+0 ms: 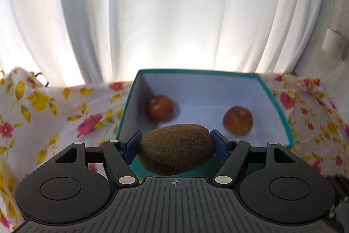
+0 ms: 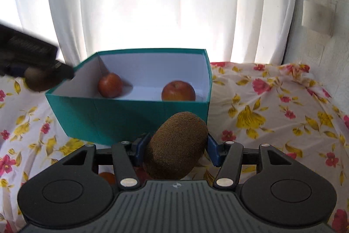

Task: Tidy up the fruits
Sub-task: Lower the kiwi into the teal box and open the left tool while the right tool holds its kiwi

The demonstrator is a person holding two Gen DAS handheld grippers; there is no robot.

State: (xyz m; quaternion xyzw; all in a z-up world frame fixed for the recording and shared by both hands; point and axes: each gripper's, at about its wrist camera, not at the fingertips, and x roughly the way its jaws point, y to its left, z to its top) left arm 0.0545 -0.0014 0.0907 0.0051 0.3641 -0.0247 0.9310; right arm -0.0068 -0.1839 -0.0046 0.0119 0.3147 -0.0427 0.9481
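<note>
A teal box [image 1: 277, 102] with a white inside holds two red apples [image 1: 159, 108] [image 1: 238, 120]. My left gripper [image 1: 175, 146] is shut on a brown kiwi [image 1: 176, 149], held over the box's near edge. In the right wrist view the same box [image 2: 122, 115] holds both apples [image 2: 110, 85] [image 2: 178, 90]. My right gripper [image 2: 175, 150] is shut on a second kiwi [image 2: 177, 145], held in front of the box's near wall. The left gripper [image 2: 37, 68] with its kiwi shows blurred at the box's left corner.
A floral tablecloth [image 2: 272, 106] covers the table. White curtains [image 1: 165, 10] hang behind the box. An orange fruit [image 2: 107, 177] peeks out under my right gripper's left linkage. A white wall [image 2: 322, 36] stands at the right.
</note>
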